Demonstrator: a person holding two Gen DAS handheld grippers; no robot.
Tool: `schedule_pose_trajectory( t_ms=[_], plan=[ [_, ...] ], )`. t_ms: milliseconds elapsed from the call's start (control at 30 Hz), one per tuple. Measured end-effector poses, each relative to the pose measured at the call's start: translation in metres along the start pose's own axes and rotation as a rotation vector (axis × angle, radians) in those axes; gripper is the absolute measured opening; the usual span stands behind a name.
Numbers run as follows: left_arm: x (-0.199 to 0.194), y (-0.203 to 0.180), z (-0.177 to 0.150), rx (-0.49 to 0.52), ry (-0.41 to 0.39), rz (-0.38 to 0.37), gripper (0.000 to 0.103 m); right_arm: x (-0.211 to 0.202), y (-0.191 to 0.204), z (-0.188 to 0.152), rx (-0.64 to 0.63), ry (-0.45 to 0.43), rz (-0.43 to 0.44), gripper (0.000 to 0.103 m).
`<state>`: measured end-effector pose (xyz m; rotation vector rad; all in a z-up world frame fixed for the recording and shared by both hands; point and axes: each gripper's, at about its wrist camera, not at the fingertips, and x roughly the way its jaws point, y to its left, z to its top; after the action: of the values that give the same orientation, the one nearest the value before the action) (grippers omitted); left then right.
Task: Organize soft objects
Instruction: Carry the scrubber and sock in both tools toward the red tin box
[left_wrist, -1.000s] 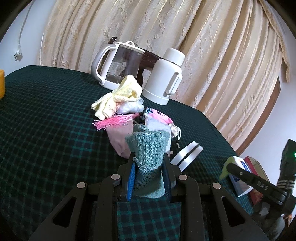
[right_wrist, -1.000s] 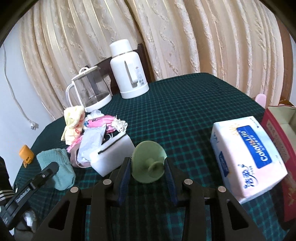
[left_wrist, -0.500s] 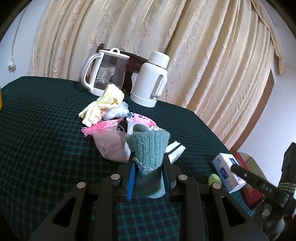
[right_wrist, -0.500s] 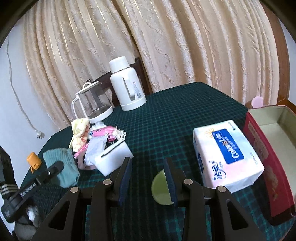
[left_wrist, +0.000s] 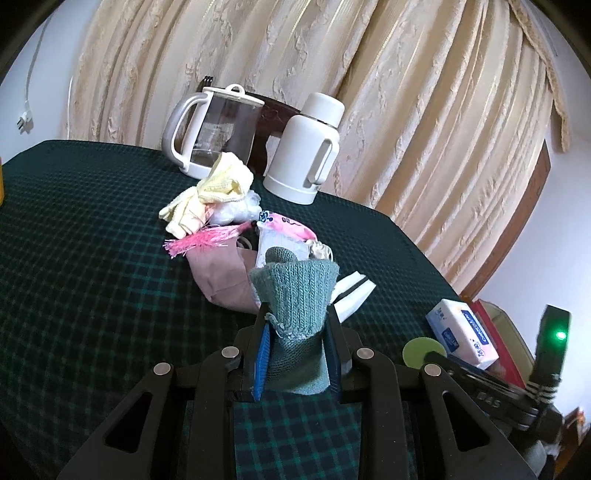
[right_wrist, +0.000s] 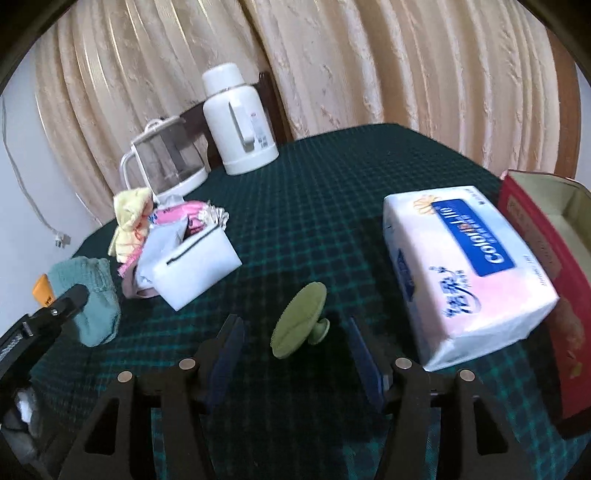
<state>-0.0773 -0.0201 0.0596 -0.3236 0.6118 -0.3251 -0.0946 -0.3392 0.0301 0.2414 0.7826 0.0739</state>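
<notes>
A: Hidden or cut off anywhere?

B: Plenty. Lower end of the sock (left_wrist: 293, 325) lost between the left gripper (left_wrist: 295, 354) fingers; clamped there, held upright above the cloth (left_wrist: 74, 258). Pile (left_wrist: 236, 236) behind it partly blocked by the sock. Kettle (left_wrist: 210, 133) base masked by the yellow rag (left_wrist: 218, 188). Right gripper seen there only as a dark arm at the frame's right edge, blocking part of the green disc (left_wrist: 421, 349).

A: And from the right side?

B: Red box (right_wrist: 546, 258) cut by the frame edge, inside mostly out of sight. Tissue pack (right_wrist: 469, 273) blurred, print hard to read. Pouch (right_wrist: 195, 269) covering much of the pile. Small orange thing at far left, too cut off to name. Flask (right_wrist: 240, 122) whole, beside the kettle.

A: Jaws?

B: Left: closed tight on the sock. Right gripper (right_wrist: 295, 354): spread wide, holding nothing; disc (right_wrist: 299, 325) lying tilted on the cloth between and just ahead of the fingers, touching neither.

A: Different from a second ago?

B: Yes. Back then, disc pinched in the right fingers; half a second ago slipping low beside one finger; now released, resting on the cloth near the tissue pack. Right fingers much wider apart. Left grip on the sock unchanged.
</notes>
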Motion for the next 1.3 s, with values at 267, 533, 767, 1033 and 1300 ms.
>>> schedule_pose_trajectory(
  t_ms=[267,533,767,1033,1300],
  plan=[
    [0.003,0.002,-0.001,-0.006,0.013,-0.005,0.027,0.016,-0.002,0.003,0.017,0.055,-0.002,0.026],
    [0.001,-0.006,0.002,0.004,0.014,-0.018,0.027,-0.02,-0.013,0.008,0.082,-0.017,0.049,0.025],
    [-0.006,-0.032,0.007,0.055,-0.001,-0.061,0.026,-0.069,-0.032,0.016,0.111,-0.137,0.014,0.025],
    [-0.007,-0.067,0.011,0.099,0.014,-0.133,0.026,-0.122,-0.074,0.017,0.169,-0.283,-0.12,0.025],
    [-0.001,-0.102,0.011,0.146,0.042,-0.194,0.026,-0.143,-0.127,0.008,0.276,-0.337,-0.257,0.026]
  ],
)
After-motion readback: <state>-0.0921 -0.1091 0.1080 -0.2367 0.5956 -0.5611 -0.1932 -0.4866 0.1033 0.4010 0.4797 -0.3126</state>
